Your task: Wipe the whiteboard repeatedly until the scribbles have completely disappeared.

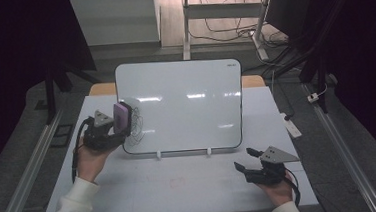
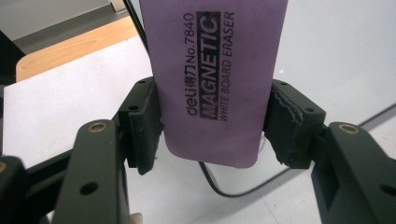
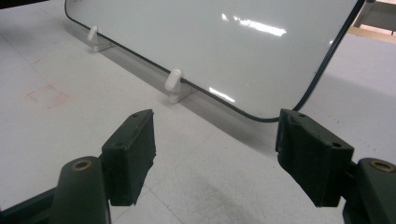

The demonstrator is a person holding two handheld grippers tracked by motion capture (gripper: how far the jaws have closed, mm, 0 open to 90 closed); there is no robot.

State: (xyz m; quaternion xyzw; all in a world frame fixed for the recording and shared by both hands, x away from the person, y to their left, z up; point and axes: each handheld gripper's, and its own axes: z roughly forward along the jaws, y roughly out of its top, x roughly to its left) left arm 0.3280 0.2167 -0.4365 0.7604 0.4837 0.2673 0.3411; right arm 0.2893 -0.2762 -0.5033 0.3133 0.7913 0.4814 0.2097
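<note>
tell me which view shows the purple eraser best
The left gripper view: the purple magnetic whiteboard eraser is close up, its printed label readable, clamped between the left tongs. The high view shows it small, against the whiteboard by black scribbles.

Sitting on a wooden desk whose edge is peeking out at the far corners: a white table top, faintly marked with a red square. Stretching beyond it, grey floor giving way to pale boards. Standing at the far end, white table legs with black cables tangling around them. Running along both sides, metal rails. Fading into darkness at left and right; glaring overhead light.
</note>
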